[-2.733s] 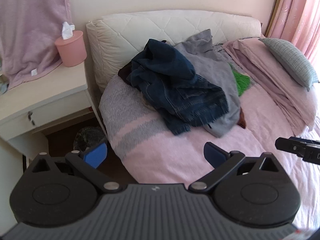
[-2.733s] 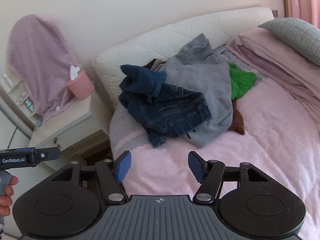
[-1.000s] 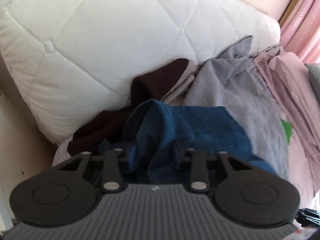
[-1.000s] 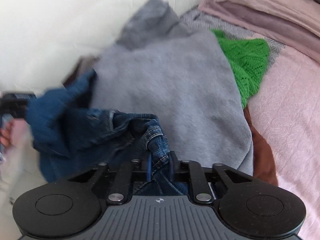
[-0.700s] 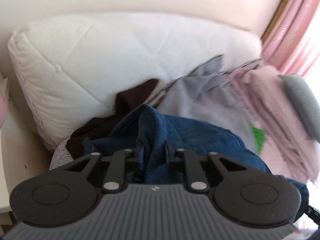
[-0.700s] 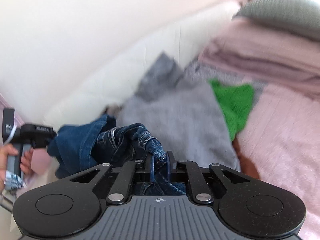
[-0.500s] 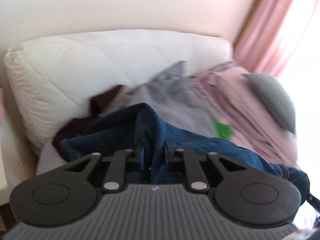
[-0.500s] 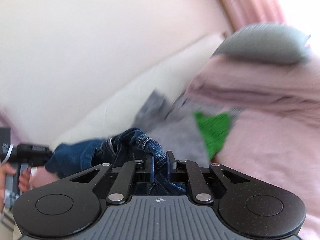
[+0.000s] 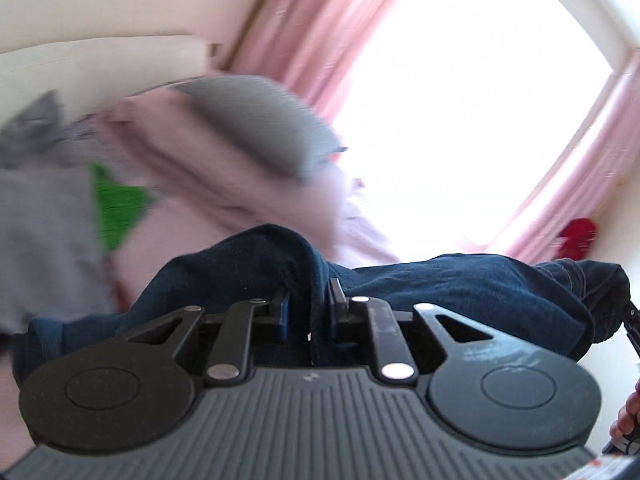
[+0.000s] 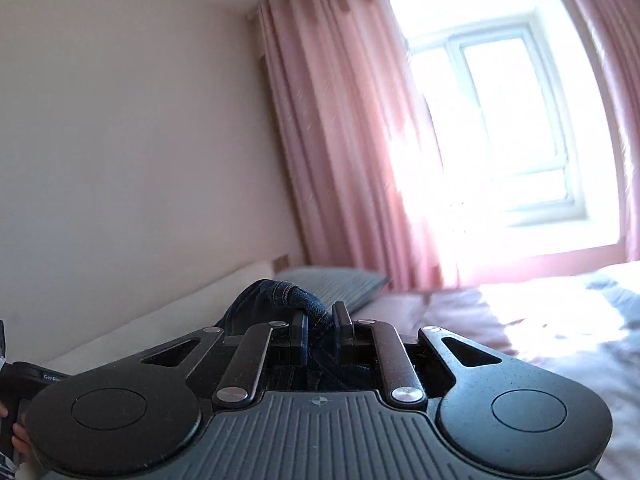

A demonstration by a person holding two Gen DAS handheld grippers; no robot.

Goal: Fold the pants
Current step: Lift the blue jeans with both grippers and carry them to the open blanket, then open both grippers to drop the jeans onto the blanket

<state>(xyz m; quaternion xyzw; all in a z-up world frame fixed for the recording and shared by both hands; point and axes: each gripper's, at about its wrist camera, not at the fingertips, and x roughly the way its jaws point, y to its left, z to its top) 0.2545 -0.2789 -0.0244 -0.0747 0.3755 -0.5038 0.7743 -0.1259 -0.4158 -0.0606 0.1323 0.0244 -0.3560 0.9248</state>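
In the left wrist view, the left gripper [image 9: 308, 304] was clenched on a fold of the dark blue jeans [image 9: 460, 284]. Its jaws had just been closing, with the cloth pinched between them. The jeans bunched up over the jaws and stretched away to the right of them in a long band. Past the jaws, blurry, lay a grey pillow [image 9: 256, 120] on pink bedding [image 9: 224, 184]. Left of the jaws sat a grey top [image 9: 40, 208] and something green [image 9: 116, 204]. A bright window [image 9: 472, 100] with pink curtains [image 9: 304, 32] glowed far beyond.

In the right wrist view, the right gripper [image 10: 320, 328] was squeezed tight on a thick seam of the jeans [image 10: 276, 292]. The cloth humped up just above and left of the jaws. Behind the jaws was the pillow [image 10: 332, 280], and the curtains [image 10: 344, 128] hung by the window [image 10: 500, 92]
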